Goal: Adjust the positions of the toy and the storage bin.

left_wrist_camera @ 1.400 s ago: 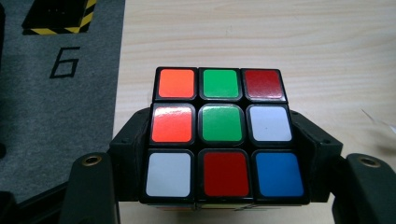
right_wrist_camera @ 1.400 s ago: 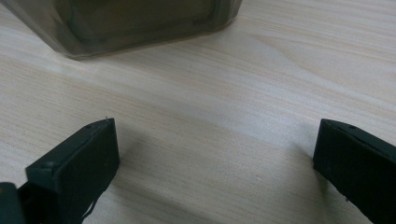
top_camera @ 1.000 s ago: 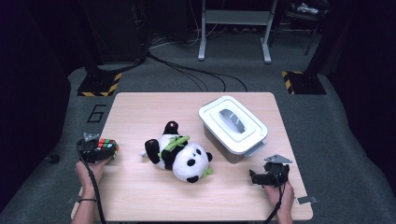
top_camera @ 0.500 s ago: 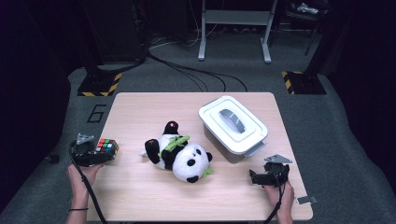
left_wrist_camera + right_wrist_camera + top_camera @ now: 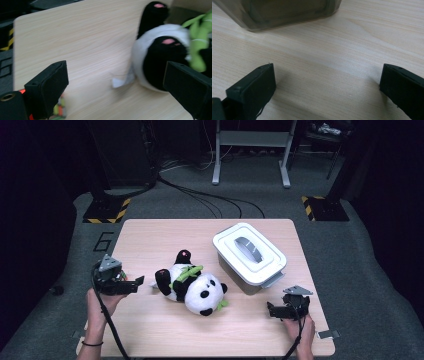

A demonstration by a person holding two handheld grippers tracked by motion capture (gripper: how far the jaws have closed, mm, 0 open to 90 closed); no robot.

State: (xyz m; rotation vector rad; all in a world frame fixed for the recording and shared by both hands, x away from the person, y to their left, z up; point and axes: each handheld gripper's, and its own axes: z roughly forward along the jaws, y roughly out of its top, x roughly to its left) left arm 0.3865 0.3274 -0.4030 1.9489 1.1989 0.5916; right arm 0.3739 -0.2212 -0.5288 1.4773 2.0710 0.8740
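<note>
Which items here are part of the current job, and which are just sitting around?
In hand, likely:
- left tongs: jaws have just been opening, nothing between them, aimed at the panda
- plush panda, lying mid-table

Lying about:
- colourful cube, low beside the left tongs
- white lidded box
- right tongs, open, low over the table

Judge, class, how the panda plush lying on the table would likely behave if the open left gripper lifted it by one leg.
The panda plush looks soft and stuffed, so it would probably sag and dangle. Its bulky head would likely hang lowest. Its fuzzy fabric suggests that the left gripper would not easily slip.
</note>
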